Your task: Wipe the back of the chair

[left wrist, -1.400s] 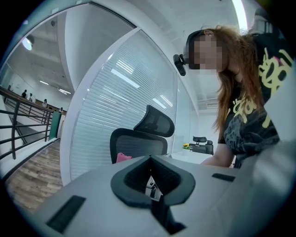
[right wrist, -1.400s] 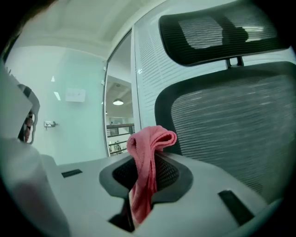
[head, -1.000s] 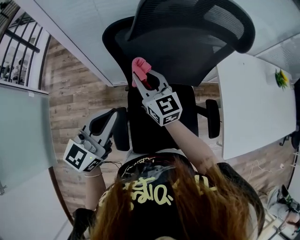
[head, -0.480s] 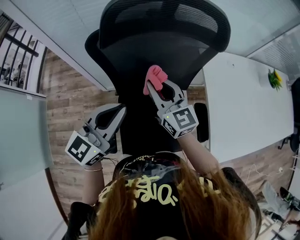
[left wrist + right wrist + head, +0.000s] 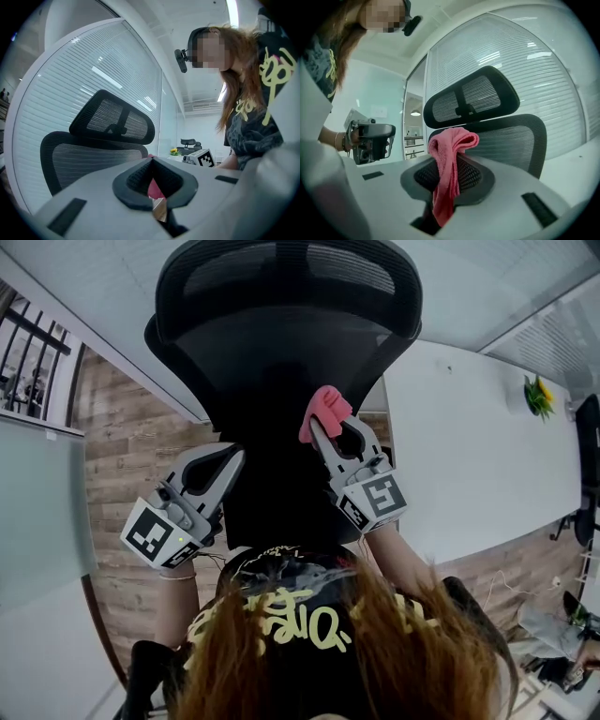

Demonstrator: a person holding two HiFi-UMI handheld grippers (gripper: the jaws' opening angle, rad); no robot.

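- R gripper (image 5: 326,427): jaws clamped on a pink cloth (image 5: 325,409). A folded bunch of cloth sticks out past the tips and the rest hangs down betw. the pads.
- Cloth sits in front of the black mesh chair back (image 5: 272,357), toward its lower right part in the head view. Can't tell if it's touching the mesh; the right gripper view shows the back a bit beyond the cloth.
- L gripper (image 5: 230,457): jaws closed tip to tip w/ nothing held. It's to the left of the R one, beside the chair's lower left edge and pointing toward the chair.
- Headrest (image 5: 281,268): curved mesh pad, mounted above the back on a centre bracket.
- Person stands behind the chair, arms out fwd. Long reddish-brown hair (image 5: 394,634) and a black shirt w/ yellow print (image 5: 281,624).
- White table (image 5: 469,456) is to the right of the chair, w/ a small yellow-green plant (image 5: 536,395) near its far end.
- Glass partition w/ white blinds (image 5: 534,56) is beyond the chair.
- Wood-plank floor (image 5: 122,456) on the left.
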